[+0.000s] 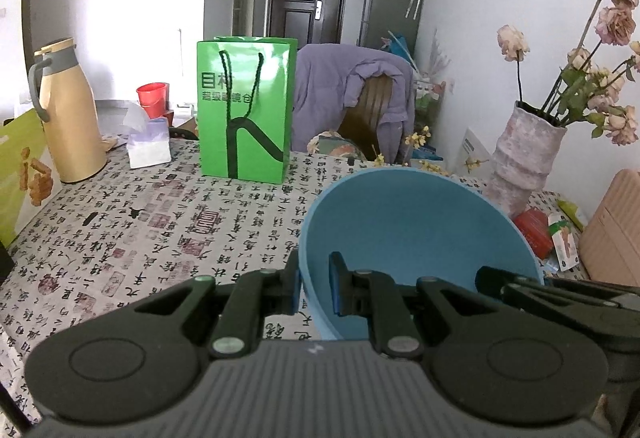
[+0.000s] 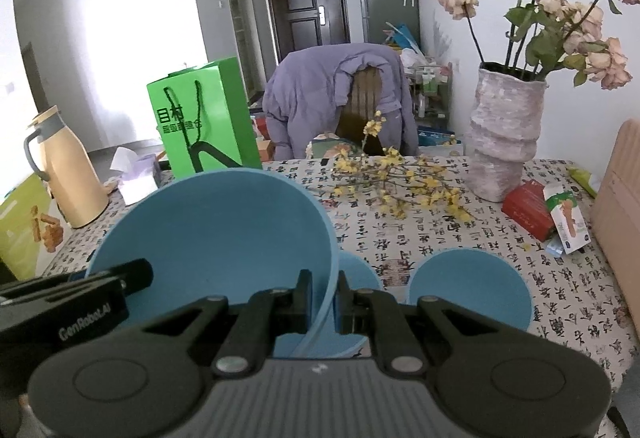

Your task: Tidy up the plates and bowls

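Two tools grip one large blue bowl (image 1: 420,230) by opposite sides of its rim, lifted and tilted above the counter (image 1: 140,222): the left tool (image 1: 314,288) pinches the left edge, the right tool (image 2: 325,302) the right edge. Two smaller blue bowls (image 2: 470,286) sit on the counter below, near a vase (image 2: 504,138) of dried roses.

Calligraphy-print table (image 2: 460,250) carries green bag (image 1: 246,110), vase (image 2: 504,138), small blue bowl (image 2: 470,288).
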A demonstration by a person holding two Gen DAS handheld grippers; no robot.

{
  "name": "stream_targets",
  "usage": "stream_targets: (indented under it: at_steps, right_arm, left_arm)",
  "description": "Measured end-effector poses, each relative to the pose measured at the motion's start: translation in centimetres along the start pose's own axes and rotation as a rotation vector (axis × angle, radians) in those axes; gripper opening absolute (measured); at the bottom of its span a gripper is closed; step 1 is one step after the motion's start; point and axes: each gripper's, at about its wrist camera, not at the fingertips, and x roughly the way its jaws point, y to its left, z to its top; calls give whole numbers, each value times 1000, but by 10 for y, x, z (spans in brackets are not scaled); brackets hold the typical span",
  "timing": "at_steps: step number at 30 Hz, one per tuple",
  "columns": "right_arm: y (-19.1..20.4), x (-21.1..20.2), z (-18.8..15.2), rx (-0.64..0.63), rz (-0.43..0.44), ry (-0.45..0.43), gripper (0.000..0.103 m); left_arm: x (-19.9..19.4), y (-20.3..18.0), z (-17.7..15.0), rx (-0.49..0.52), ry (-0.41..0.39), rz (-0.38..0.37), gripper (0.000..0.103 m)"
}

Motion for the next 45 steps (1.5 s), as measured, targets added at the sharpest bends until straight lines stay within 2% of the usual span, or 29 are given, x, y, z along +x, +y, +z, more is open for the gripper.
stream_targets:
  at_steps: [45]
  right_arm:
    - [74,-8,-22,-63,93,11,10]
  left_arm:
    - [-39,76,-16,-79,-49,63,14]
